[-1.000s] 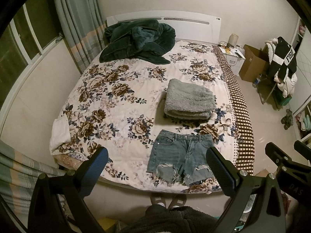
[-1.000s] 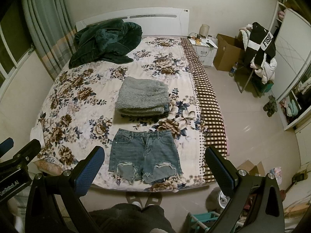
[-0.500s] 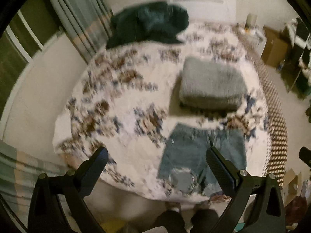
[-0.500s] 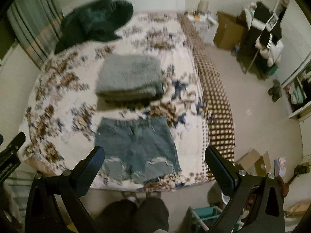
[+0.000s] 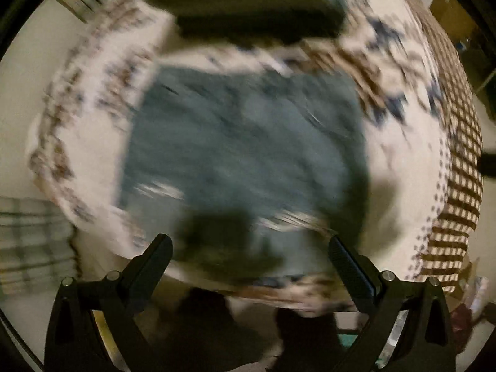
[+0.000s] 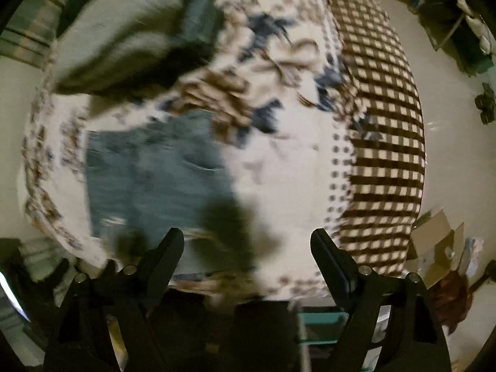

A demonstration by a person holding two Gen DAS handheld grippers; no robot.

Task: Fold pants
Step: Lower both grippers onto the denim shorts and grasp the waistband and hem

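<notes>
Denim shorts (image 5: 241, 155) flat on bed (image 6: 279, 161), both claws (image 5: 249, 255) (image 6: 246, 248) spread above.

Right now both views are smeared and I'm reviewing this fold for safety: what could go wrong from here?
1. The blue denim shorts lie near the edge of the floral bedspread; a careless tug might drag them off.
2. Both the left gripper and right gripper are open and unloaded, and the blur suggests fast motion, so a grab could miss the hem or also pinch the bedspread.
</notes>
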